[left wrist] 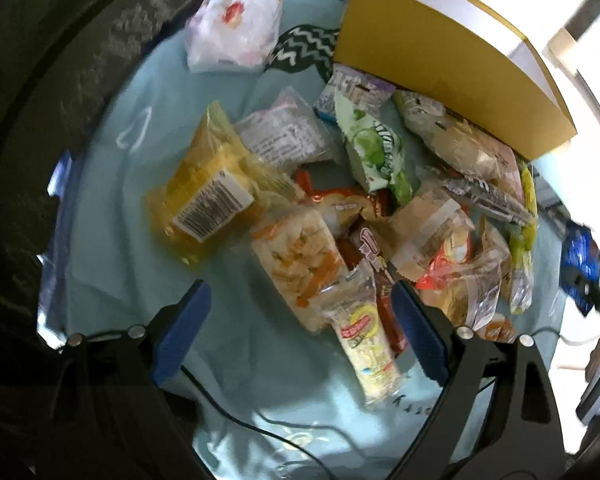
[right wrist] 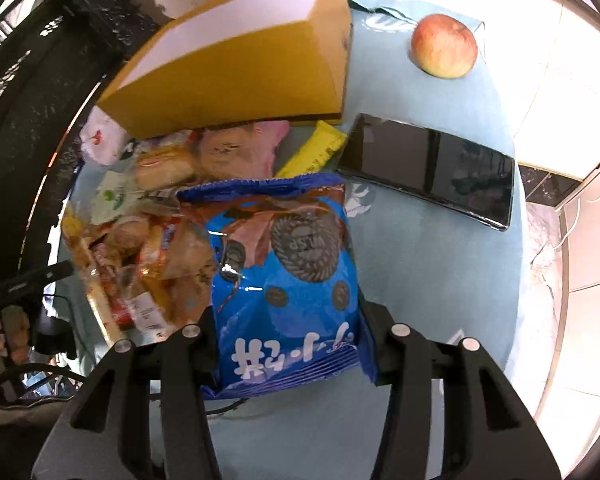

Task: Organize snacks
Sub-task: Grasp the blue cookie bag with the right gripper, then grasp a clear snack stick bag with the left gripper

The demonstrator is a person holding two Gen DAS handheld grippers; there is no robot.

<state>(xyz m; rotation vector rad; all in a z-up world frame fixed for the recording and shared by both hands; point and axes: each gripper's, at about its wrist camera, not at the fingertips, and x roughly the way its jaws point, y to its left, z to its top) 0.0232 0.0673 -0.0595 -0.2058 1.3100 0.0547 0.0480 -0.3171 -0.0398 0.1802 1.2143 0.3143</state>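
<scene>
A heap of snack packets (left wrist: 340, 208) lies on a pale blue cloth (left wrist: 112, 208) beside a yellow cardboard box (left wrist: 440, 60). My left gripper (left wrist: 300, 320) hangs open over the near side of the heap. A clear cracker pack (left wrist: 296, 256) and a long yellow-labelled pack (left wrist: 368, 348) lie between its blue pads (left wrist: 184, 332), untouched. My right gripper (right wrist: 286, 320) is shut on a blue cookie bag (right wrist: 288, 264), held to the right of the heap (right wrist: 152, 240). The left wrist view shows this bag (left wrist: 580, 264) at its right edge.
The yellow box (right wrist: 240, 76) stands behind the heap. A dark tablet (right wrist: 432, 168) and an apple (right wrist: 444, 46) lie on the cloth to the right. A white packet (left wrist: 232, 20) sits apart at the back. A black cable (left wrist: 236, 420) crosses the near cloth.
</scene>
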